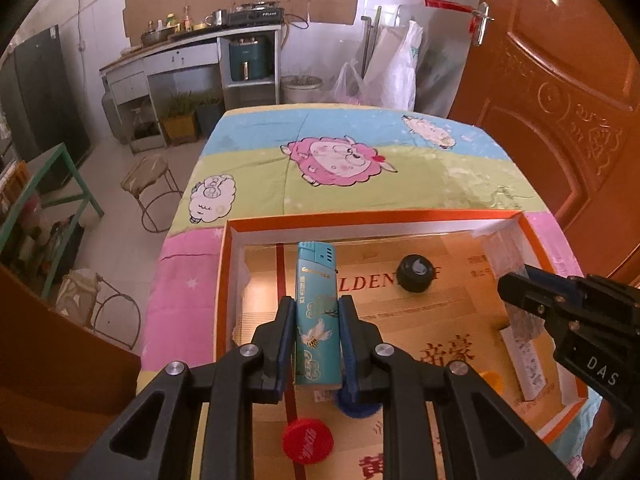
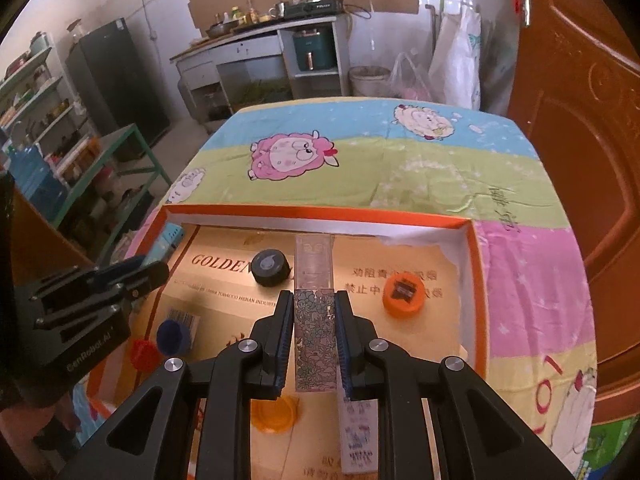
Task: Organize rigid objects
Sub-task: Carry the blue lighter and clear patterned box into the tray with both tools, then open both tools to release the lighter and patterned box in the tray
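Note:
My left gripper (image 1: 314,304) is shut on a teal lighter (image 1: 316,300) and holds it over the orange-rimmed cardboard tray (image 1: 360,216). My right gripper (image 2: 314,300) is shut on a clear lighter with a flower pattern (image 2: 315,320), also over the tray (image 2: 320,212). The right gripper also shows at the right edge of the left wrist view (image 1: 520,292); the left gripper shows at the left of the right wrist view (image 2: 148,272). In the tray lie a black cap (image 1: 415,273) (image 2: 270,267), a red cap (image 1: 307,440) (image 2: 143,354), a blue cap (image 2: 173,335), an orange cap (image 2: 403,294), a yellow-orange lid (image 2: 276,414) and a white patterned lighter (image 2: 358,436).
The tray sits on a table with a cartoon-sheep cloth (image 1: 340,160). A brown wooden door (image 1: 560,100) stands at the right. Metal stools (image 1: 152,188) and a green frame table (image 1: 60,184) stand on the floor at the left. A kitchen counter (image 1: 192,40) is at the back.

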Demonstrator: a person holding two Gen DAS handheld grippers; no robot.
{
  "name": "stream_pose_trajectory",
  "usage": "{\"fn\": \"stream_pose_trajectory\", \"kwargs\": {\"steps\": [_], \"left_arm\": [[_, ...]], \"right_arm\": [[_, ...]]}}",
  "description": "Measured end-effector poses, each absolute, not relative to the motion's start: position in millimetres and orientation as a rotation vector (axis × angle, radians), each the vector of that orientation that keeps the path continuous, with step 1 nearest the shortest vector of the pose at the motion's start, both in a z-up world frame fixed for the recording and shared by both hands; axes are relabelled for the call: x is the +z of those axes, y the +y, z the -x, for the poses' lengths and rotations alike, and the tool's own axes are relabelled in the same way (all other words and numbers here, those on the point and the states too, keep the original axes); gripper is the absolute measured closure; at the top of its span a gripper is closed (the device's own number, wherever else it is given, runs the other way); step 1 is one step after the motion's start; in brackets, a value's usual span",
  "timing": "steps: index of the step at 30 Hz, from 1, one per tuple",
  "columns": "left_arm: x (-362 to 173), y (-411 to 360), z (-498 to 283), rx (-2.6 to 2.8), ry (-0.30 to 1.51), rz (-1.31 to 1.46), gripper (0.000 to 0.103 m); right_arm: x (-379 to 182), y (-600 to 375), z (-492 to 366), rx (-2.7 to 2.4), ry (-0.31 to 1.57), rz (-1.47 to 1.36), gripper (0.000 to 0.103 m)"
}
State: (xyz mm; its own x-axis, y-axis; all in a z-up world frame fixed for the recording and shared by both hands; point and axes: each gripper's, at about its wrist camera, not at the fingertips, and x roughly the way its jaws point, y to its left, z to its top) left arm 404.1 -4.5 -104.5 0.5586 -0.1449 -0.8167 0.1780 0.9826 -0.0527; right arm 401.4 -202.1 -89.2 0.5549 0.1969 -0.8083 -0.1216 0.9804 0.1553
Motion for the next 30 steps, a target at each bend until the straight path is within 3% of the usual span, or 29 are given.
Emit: {"fn": "stream_pose_trajectory", "kwargs": {"steps": [30], "left_arm": [[-138, 1, -428, -0.169, 1.008, -0.023, 0.08]], "right_arm": [[-129, -190, -433, 0.151, 1.033, -0.013, 0.081]]}}
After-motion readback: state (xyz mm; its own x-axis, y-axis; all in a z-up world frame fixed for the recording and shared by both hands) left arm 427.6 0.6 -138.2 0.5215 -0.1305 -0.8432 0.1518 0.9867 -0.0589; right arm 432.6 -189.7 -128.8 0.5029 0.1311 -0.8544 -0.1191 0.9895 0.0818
